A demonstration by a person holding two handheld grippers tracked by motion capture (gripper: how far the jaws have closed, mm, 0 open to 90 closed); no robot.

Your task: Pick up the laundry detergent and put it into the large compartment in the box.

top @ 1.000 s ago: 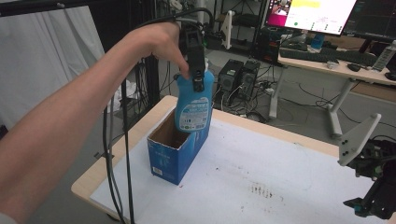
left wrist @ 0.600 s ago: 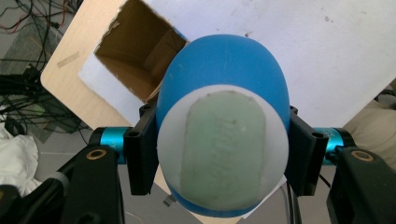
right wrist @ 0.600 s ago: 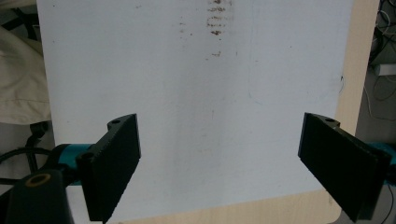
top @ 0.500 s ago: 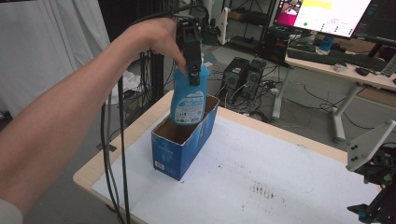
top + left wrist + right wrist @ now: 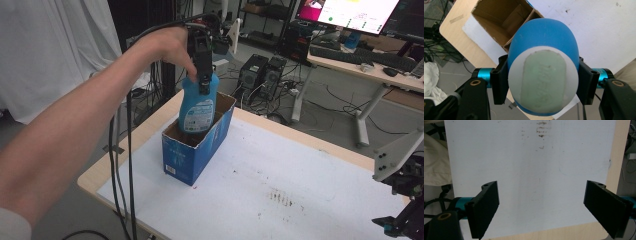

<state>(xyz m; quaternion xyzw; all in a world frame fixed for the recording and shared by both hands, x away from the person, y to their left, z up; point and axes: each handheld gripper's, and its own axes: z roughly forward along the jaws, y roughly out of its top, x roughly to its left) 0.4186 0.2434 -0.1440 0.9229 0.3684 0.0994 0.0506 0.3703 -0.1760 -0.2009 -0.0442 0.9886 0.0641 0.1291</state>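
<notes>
Overhead, my left gripper (image 5: 204,82) clamps the blue bottle (image 5: 198,107) upright, hanging directly above the open box (image 5: 192,150); my right gripper (image 5: 541,207) gapes empty.

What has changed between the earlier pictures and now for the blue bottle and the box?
The left gripper, shut on the blue bottle, has lowered it until its base is inside the open blue box. Nothing was released. The box stayed in place on the table, and the right gripper stayed open at the near edge.
</notes>
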